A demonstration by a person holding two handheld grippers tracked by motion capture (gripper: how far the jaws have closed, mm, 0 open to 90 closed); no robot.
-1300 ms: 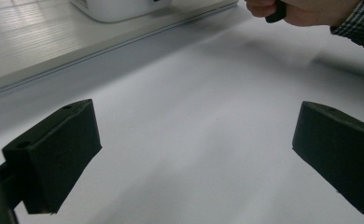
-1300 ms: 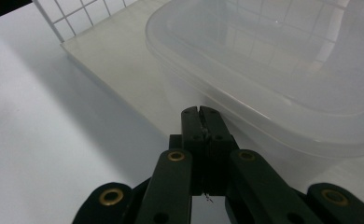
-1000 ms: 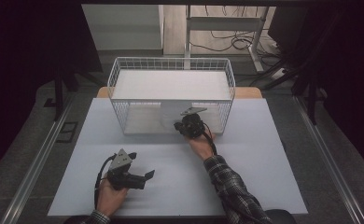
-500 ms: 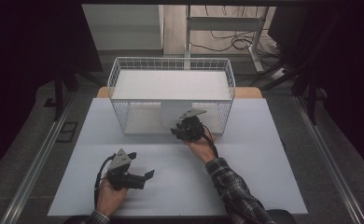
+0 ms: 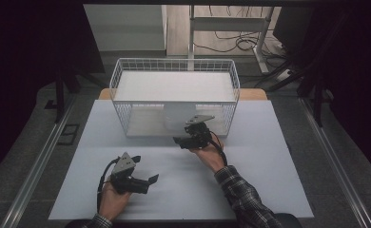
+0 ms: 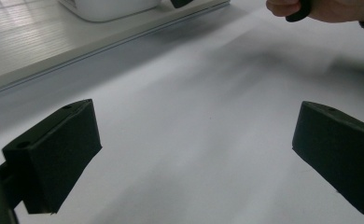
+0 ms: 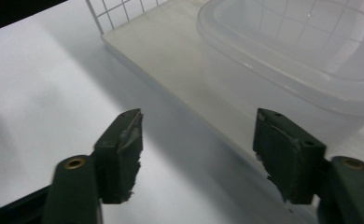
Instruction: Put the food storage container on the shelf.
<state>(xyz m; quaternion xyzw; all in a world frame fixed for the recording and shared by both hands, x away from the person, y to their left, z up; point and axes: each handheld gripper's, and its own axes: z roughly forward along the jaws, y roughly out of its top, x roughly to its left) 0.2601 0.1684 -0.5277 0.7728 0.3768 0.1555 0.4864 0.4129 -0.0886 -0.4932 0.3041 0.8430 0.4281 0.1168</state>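
My left tongs (image 5: 145, 182) sit low near the front of the smooth, matte white surface (image 5: 269, 190), jaws spread wide and gripping nothing. In the left gripper view their two blocky black pads (image 6: 59, 149) frame bare white surface, and my right hand (image 6: 320, 8) shows at the top edge.

My right tongs (image 5: 181, 141) are up by the front edge of the white wire basket (image 5: 122, 76), a rectangular grid-walled cage standing on a flat pale base. Their jaws also stand well apart and hold nothing. In the right gripper view the pads (image 7: 124, 140) look dark and worn, with chipped, ragged edges and brass-coloured pivot pins behind them.

Just ahead of the right tongs, on the basket's pale base, sits a translucent plastic container (image 7: 283, 65), frosted and milky, with rounded corners and a thick rolled rim. The wire grid shows faintly through its walls. From above it reads as a whitish shape (image 5: 176, 118) behind the basket's front wall. I cannot tell whether it holds anything.
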